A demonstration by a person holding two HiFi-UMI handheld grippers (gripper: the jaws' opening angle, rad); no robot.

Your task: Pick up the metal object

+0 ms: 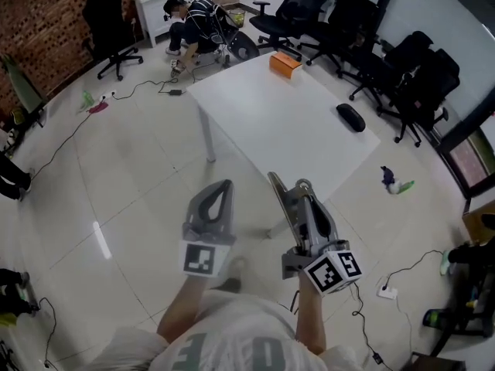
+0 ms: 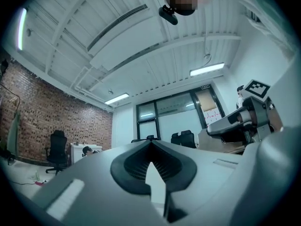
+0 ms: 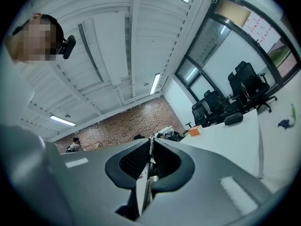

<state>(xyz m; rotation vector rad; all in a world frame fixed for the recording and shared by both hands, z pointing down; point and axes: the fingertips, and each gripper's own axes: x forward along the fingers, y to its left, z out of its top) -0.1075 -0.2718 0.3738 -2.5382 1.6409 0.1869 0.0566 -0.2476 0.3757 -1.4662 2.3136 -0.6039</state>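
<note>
Judging by the thin pale strip (image 3: 142, 188) caught between the jaws of the right gripper (image 3: 151, 140), probably at the carrying end of the pick-up rather than the reach. To do it well: hold the pinch firm and even, with no twist of the wrist, so as not to let so thin a piece slide out toward the tips; move slowly, and avoid any bump against the left gripper (image 2: 150, 144), just to the left of those jaws. Right jaws: nearly closed, down to a narrow slit, tips all but meeting, pads (image 3: 130, 162) pressed, as far as can be seen, on either face of the strip, lying lengthwise in the slit from the tips back toward the camera. Likely the metal object, though too edge-on to be certain; nothing else metal to be found ahead of either pair of jaws. Left jaws: shut tip to tip, with only a pale wedge of gap lower down and nothing in it. Farther out, ahead and to the right of the right jaws, well apart from them: a white table (image 1: 286, 122), with an orange box (image 1: 285, 64) at the far end and a black case (image 1: 350, 117) toward the right edge. Beyond those, chairs (image 1: 371, 29) and a brick wall (image 1: 46, 22).
</note>
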